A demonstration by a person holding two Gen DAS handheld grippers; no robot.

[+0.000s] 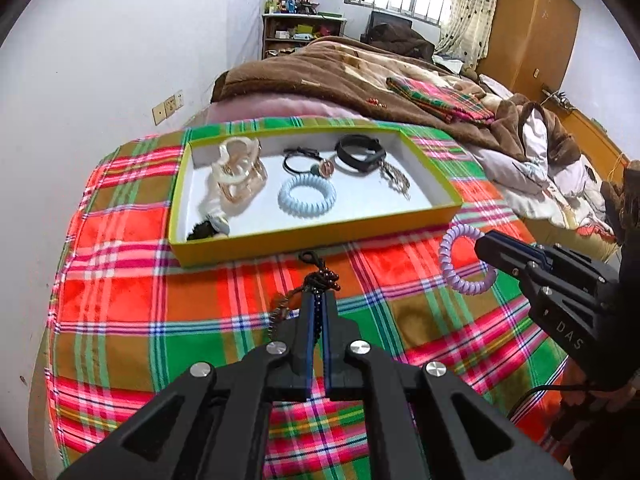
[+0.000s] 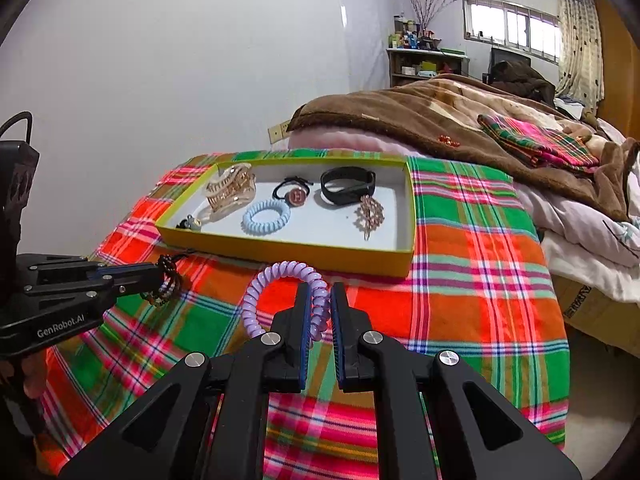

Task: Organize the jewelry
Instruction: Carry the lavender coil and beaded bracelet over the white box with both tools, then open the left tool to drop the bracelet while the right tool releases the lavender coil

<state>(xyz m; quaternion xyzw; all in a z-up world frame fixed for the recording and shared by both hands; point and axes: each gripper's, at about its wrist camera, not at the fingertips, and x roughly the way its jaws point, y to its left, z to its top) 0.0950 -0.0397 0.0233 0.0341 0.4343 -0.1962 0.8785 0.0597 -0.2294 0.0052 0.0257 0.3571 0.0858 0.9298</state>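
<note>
A yellow-rimmed tray [image 1: 316, 236] [image 2: 304, 254] lies on the plaid cloth. In it are a beige hair claw [image 1: 240, 172] [image 2: 231, 188], a light blue spiral hair tie [image 1: 307, 196] [image 2: 266, 217], a black hair tie with a round charm [image 1: 306, 160] [image 2: 292, 193], a black band [image 1: 360, 154] [image 2: 348, 186] and a chain piece [image 1: 396, 180] [image 2: 369, 212]. My left gripper [image 1: 318, 300] [image 2: 158, 276] is shut on a dark beaded bracelet [image 1: 320, 280] [image 2: 166, 280], just short of the tray's near rim. My right gripper [image 2: 319, 292] [image 1: 486, 246] is shut on a purple spiral hair tie [image 2: 280, 284] [image 1: 460, 260].
The plaid cloth [image 1: 180, 320] covers a rounded surface against a white wall. Behind the tray lie a brown blanket [image 1: 320, 76], a folded plaid cloth [image 1: 440, 98] and rumpled bedding [image 1: 540, 152]. A shelf [image 1: 300, 30] and a wooden wardrobe [image 1: 532, 28] stand at the back.
</note>
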